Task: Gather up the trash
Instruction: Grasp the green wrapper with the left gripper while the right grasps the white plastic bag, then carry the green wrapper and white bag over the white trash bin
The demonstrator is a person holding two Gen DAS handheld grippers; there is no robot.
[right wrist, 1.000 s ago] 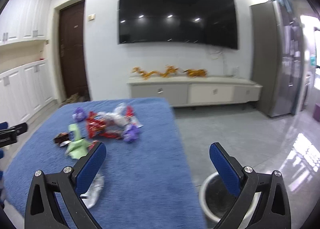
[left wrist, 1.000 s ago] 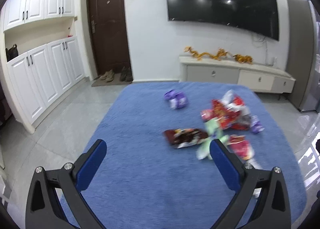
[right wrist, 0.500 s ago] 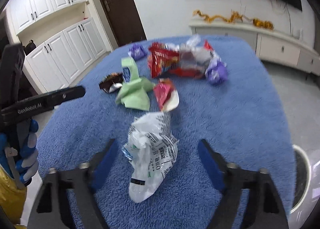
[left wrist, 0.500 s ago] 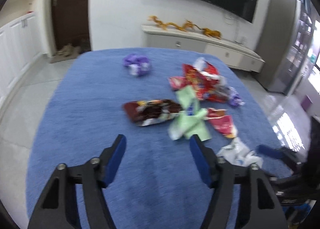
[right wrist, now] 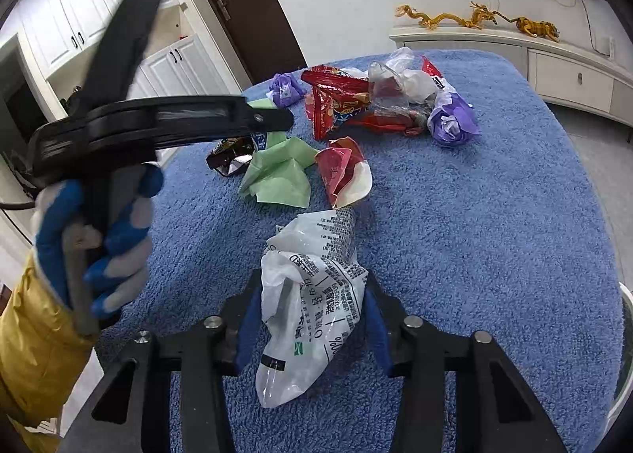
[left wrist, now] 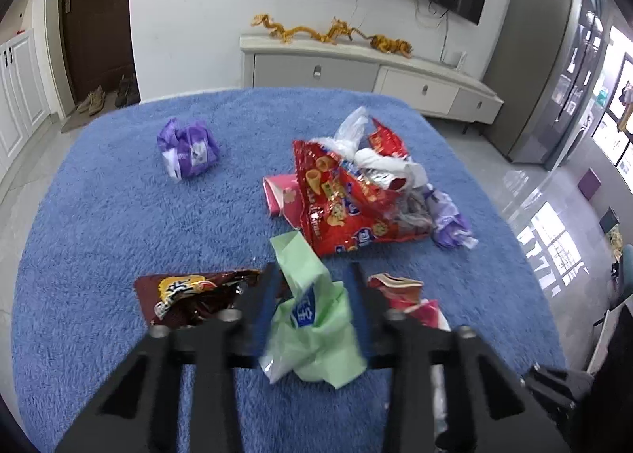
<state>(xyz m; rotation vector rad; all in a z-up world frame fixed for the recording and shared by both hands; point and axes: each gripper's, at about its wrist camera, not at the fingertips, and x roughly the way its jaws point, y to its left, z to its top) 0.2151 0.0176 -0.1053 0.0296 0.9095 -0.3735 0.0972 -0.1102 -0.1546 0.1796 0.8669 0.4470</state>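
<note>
Blue fleecy cloth covers the counter [left wrist: 99,215], with a television wall and a low white cabinet behind it. Low in the left wrist view, the left gripper [left wrist: 312,275] is closing its jaws around a crumpled green wrapper [left wrist: 316,318], which stands between the pads; whether they press it yet I cannot tell. Low in the right wrist view, the right gripper [right wrist: 312,294] is closing its jaws on a white printed bag [right wrist: 312,294], the blue pads at or just beside its sides.

Both pieces look light, thin and limp, probably slippery film that collapses when pinched, so a bunched middle fold likely gives the surest hold; a loose edge may slide out.

A brown snack packet [left wrist: 194,294] lies touching the green wrapper's left, a small red-and-white wrapper [left wrist: 399,290] to its right. A large red chip bag [left wrist: 340,199] heaps with clear plastic upper centre; a purple wrapper [left wrist: 190,148] sits apart, upper left. A white bin rim [right wrist: 625,334] shows at the right edge.
</note>
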